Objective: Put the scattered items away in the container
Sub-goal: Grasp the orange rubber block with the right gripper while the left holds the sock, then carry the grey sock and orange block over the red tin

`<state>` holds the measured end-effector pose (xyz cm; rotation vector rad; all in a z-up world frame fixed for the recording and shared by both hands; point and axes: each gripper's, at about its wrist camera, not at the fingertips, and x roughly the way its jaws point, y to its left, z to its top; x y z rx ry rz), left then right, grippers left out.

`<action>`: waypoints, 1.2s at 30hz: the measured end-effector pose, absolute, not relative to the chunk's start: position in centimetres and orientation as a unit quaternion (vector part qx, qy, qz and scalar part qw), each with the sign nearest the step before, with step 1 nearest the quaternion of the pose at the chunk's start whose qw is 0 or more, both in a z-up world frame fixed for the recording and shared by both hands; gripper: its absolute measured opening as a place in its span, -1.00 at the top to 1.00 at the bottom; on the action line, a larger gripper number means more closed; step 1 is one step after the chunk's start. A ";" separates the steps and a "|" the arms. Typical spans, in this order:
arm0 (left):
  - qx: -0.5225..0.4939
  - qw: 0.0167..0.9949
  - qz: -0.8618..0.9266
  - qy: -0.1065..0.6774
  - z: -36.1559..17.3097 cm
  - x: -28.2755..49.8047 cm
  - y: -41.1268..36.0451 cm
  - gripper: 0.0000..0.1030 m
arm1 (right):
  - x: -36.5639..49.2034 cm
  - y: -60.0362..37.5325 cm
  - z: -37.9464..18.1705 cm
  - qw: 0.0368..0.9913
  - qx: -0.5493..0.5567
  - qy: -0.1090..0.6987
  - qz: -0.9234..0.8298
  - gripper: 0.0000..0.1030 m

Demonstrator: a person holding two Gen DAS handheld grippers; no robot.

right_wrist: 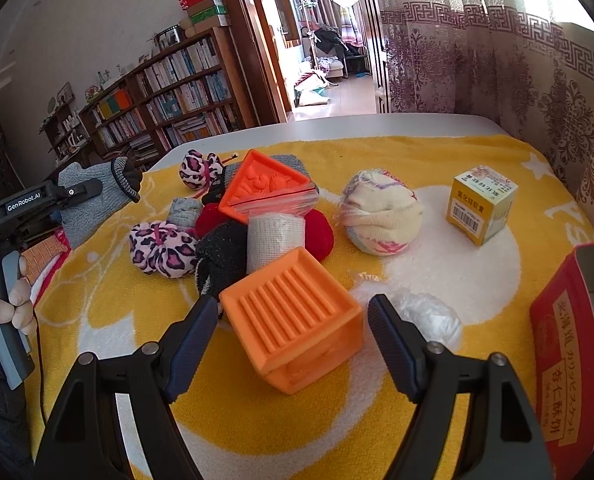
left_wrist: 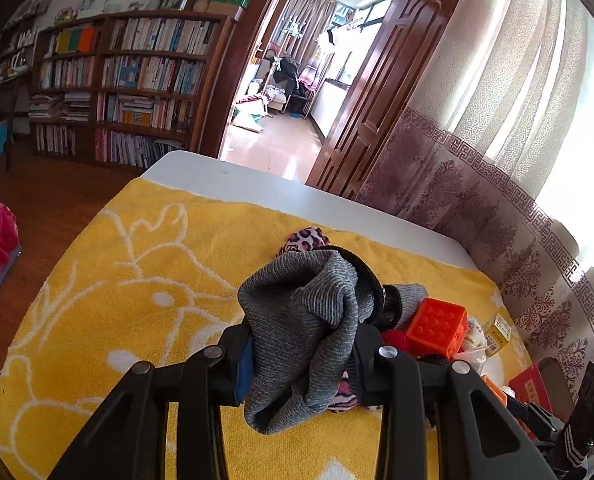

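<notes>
A grey glove (left_wrist: 301, 332) is gripped by the left gripper (left_wrist: 303, 364), while the orange block (right_wrist: 293, 320) is flanked by the right gripper's (right_wrist: 293, 320) wide-open fingers (right_wrist: 195, 340).

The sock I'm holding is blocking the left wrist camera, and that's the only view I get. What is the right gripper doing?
Observer: The right gripper is open. Its jaws stand on either side of a ribbed orange block and do not touch it.
Operator: And where do I drop this?
Observer: A red box stands at the right edge of the right wrist view, with its top open.
Operator: Is anything lying between the block and that box?
Observer: Yes, a crumpled clear plastic wad lies on the yellow towel, just right of the block.
</notes>
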<state>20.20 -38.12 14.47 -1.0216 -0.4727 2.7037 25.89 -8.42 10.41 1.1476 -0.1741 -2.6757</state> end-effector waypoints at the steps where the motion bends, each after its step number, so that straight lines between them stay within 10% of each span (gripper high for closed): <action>1: -0.348 0.112 0.917 -0.157 14.5 20.3 -37.6 0.26 | 26.0 -8.7 10.3 0.109 0.391 -0.049 -0.912 -0.57; 8: -0.355 0.137 0.916 -0.126 14.2 20.8 -34.8 0.26 | 26.3 -8.4 10.2 0.083 0.389 -0.035 -0.917 -0.29; 36: -0.326 0.151 0.931 -0.065 15.4 23.6 -30.3 0.26 | 28.7 -6.5 13.2 0.039 0.309 -0.065 -0.948 -0.26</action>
